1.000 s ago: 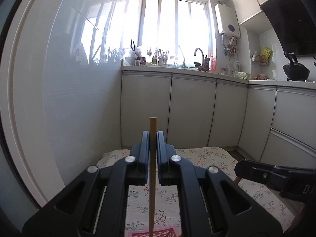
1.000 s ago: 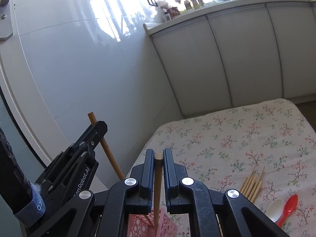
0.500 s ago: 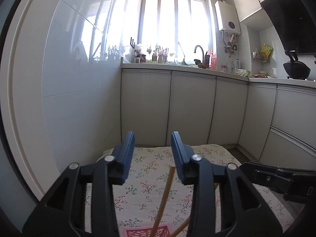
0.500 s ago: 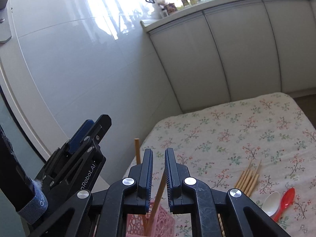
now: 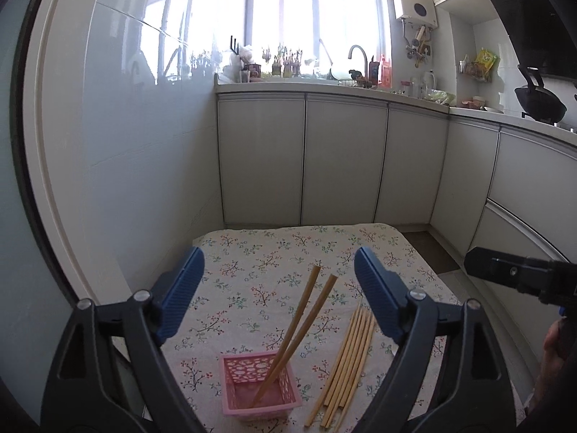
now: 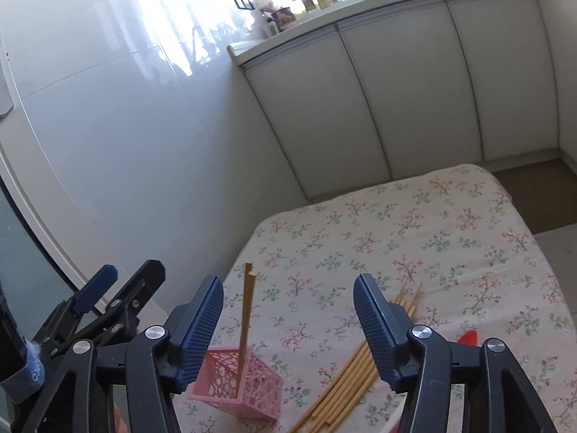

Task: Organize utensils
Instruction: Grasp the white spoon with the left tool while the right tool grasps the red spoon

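- Your left gripper (image 5: 279, 270) stands wide with nothing between its pads; its jaws have just been opening.
- The pink basket (image 5: 260, 389) sits at six o'clock on the flowered cloth (image 5: 274, 252), with two chopsticks (image 5: 299, 324) leaning in it toward one o'clock.
- The loose chopsticks (image 5: 348, 357) lie flat just beside the basket, at its three o'clock.
- Your right gripper (image 6: 288, 310) is wide too and holds nothing; its jaws have just been opening.

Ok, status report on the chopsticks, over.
Left tool and right tool open, jaws just opened, nothing between them. Two chopsticks lean in the pink basket. Loose bundle on the cloth beside it. Nothing in the way.
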`<state>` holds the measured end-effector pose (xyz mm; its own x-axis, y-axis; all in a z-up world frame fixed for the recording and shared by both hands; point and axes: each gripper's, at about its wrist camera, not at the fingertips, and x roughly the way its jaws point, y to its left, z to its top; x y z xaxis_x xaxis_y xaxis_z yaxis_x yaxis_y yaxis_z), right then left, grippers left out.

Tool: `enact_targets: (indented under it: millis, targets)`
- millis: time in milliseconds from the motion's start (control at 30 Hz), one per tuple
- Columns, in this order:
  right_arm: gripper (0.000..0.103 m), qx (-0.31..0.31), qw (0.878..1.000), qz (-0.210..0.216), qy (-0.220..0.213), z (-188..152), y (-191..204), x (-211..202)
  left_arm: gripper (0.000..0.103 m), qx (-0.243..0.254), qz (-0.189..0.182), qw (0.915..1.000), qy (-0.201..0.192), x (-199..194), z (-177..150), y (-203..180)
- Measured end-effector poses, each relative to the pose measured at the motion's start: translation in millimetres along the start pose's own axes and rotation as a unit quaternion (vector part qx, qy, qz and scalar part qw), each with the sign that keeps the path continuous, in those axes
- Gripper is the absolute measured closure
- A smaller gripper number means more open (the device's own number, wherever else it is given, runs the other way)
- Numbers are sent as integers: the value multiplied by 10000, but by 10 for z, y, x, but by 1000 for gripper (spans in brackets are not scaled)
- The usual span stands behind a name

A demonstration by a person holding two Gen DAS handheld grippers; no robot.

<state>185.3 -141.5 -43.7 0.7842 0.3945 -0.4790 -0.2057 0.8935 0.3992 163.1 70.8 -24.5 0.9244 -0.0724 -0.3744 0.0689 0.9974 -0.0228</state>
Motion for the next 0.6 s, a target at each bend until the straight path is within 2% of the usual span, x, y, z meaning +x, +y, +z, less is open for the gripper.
enact_targets:
  millis: [133,267,600]
  targets:
    - [21,13,9998,-167,135,1,-180,-103,9,-25,-18,9994,354,-51,-4,-80]
    - [18,75,9989,-327,332,-30,-351,-127,7,-14,-29,9982,606,-65,-34,-183]
    - [13,697,9876,-822,1145,-139,-876,49,6,147,-508,9891,1373,112,-141,-671]
